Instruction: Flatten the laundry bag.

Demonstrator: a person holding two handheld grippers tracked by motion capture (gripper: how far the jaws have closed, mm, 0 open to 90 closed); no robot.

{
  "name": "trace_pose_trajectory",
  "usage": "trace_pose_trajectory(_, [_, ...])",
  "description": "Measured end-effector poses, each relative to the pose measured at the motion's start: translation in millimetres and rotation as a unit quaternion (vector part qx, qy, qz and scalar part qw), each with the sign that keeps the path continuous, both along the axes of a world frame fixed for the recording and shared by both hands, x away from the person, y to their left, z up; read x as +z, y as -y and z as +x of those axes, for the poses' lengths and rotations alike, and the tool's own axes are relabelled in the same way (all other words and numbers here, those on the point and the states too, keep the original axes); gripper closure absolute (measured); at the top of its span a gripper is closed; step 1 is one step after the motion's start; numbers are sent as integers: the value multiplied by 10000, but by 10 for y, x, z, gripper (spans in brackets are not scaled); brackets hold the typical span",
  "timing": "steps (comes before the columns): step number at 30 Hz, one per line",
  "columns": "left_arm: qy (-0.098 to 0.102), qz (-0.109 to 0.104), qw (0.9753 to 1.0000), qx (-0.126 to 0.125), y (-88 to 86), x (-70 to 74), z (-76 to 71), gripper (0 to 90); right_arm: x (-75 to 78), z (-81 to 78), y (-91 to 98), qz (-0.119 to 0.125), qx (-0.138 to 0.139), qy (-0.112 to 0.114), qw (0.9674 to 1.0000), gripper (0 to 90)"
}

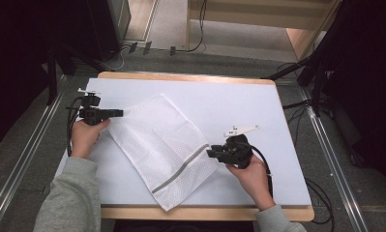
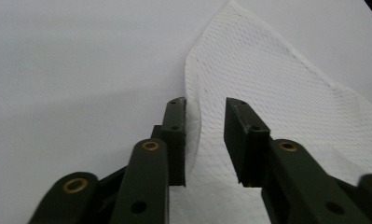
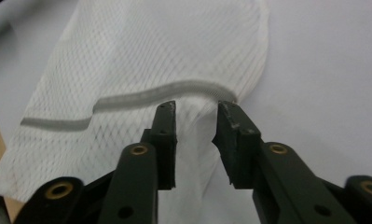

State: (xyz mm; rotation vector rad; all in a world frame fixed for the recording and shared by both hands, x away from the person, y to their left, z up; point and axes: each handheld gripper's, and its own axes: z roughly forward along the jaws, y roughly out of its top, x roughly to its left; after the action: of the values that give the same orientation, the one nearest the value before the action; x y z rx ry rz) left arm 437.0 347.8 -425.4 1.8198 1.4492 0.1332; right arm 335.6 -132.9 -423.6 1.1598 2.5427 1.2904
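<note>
The left gripper [image 1: 117, 113] sits at the upper-left edge of the white mesh bag [image 1: 160, 147], its 2 jaws parted with a clear gap. In the left gripper view [image 2: 204, 140], a raised fold of the bag's edge [image 2: 267, 84] lies against the inner face of the left-hand jaw, while the other jaw stands clear of the mesh; the pads do not press together on it, so this gripper is released. The right gripper [image 1: 211, 153] is at the bag's right edge, close to the end of the grey zipper strip [image 1: 181, 170]. In the right gripper view [image 3: 195, 142] its jaws are likewise parted; a ridge of mesh [image 3: 141, 56] rises between them without being pinched, and the grey strip [image 3: 127, 99] runs just past the jaw tips. This gripper is also released.

The bag lies flat on the white worktop [image 1: 239, 101], left of centre. Its long axis runs diagonally, from the far-left corner near the left gripper toward the near edge of the worktop, where the lowest corner reaches the wooden rim [image 1: 205, 212]. The zipper strip crosses the bag's near end.
</note>
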Motion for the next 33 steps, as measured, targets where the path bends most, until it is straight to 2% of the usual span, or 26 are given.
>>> trace_pose_trajectory(1, [0, 0, 10000, 0, 0, 0, 0, 661, 0, 0, 0, 0, 0, 0, 10000, 678])
trace_pose_trajectory(2, [-9, 6, 10000, -1, -3, 16, -34, 640, 52, 39, 36, 32, -47, 143, 9999, 664])
trace_pose_trajectory(4, [24, 35, 10000, 16, -18, 52, -107, 614, 72, 94, 58, 42, -84, 218, 9997, 662])
trace_pose_trajectory(5, [72, 37, 9999, 67, -35, 97, -180, 596, 71, 123, 67, 54, -106, 212, 9997, 661])
trace_pose_trajectory(6, [72, 37, 9999, 67, -35, 97, -180, 589, 71, 123, 67, 54, -106, 212, 9997, 661])
trace_pose_trajectory(7, [165, 30, 9998, 97, -55, 148, -257, 579, 50, 189, 76, 24, -122, 199, 9997, 662])
trace_pose_trajectory(9, [213, 30, 9997, 118, -66, 172, -295, 567, 39, 221, 76, 6, -123, 185, 9998, 664])
trace_pose_trajectory(10, [213, -14, 9997, 93, -85, 207, -363, 563, 18, 277, 67, -8, -136, 153, 9998, 679])
trace_pose_trajectory(11, [213, -14, 9997, 93, -85, 207, -363, 562, 18, 277, 67, -8, -136, 153, 9998, 679])
trace_pose_trajectory(15, [45, 131, 9999, -51, -66, 208, -470, 577, -14, 376, 12, -110, -154, 66, 9998, 770])
trace_pose_trajectory(17, [40, 91, 9999, -89, -57, 207, -533, 581, -32, 420, -35, -178, -155, 8, 9997, 803])
trace_pose_trajectory(19, [34, 10, 9999, -126, -44, 205, -595, 581, -66, 474, -83, -237, -95, -39, 9997, 834])
trace_pose_trajectory(20, [31, -18, 9999, -148, -28, 199, -648, 580, -102, 515, -139, -305, -54, -174, 9994, 849])
trace_pose_trajectory(24, [0, 13, 9998, -183, 11, 178, -751, 575, -165, 555, -253, -388, 98, -276, 9988, 862])
trace_pose_trajectory(27, [-18, -6, 9996, -267, 62, 142, -892, 573, -199, 570, -328, -355, 238, -367, 9984, 864])
trace_pose_trajectory(33, [-60, -122, 9992, -371, 106, 84, -1029, 544, -263, 546, -525, -489, 529, -471, 9963, 858])
